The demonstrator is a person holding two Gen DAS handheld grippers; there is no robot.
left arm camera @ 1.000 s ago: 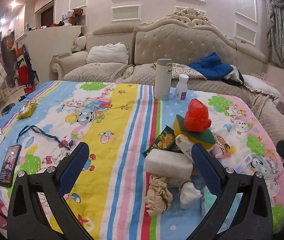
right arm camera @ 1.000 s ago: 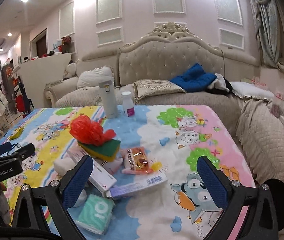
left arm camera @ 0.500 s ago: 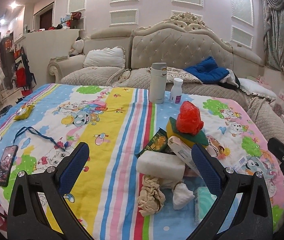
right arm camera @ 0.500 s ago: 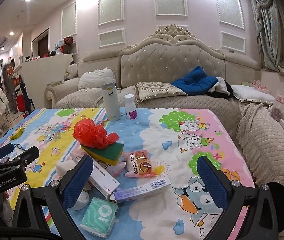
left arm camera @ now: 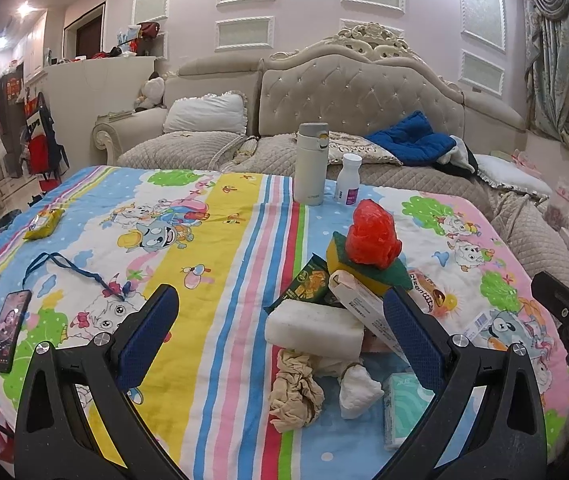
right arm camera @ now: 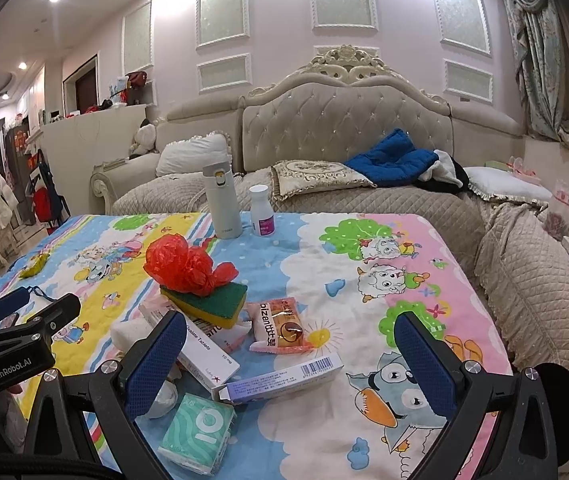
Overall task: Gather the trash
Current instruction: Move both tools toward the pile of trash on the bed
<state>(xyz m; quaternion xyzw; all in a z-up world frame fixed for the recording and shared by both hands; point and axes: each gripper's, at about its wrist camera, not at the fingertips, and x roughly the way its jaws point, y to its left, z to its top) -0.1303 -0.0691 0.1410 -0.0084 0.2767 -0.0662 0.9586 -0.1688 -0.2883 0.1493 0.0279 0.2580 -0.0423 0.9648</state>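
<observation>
trash pile (left arm camera: 348, 320) mid-table on cloth (left arm camera: 220, 280), red bag (right arm camera: 182, 262) atop sponge (right arm camera: 208, 300) | L grip (left arm camera: 280, 326) & R grip (right arm camera: 290, 354) jaws wide apart, empty | we'd take loose top pcs first, approach low, avoid flask (right arm camera: 222, 200)

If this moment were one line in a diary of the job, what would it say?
phase: approach | left gripper: open, empty | right gripper: open, empty | trash pile: on table, untouched | red bag: atop sponge

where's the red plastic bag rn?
The red plastic bag sits crumpled on top of the green-and-yellow sponge, left of centre in the right wrist view, in front of the white thermos.
</observation>
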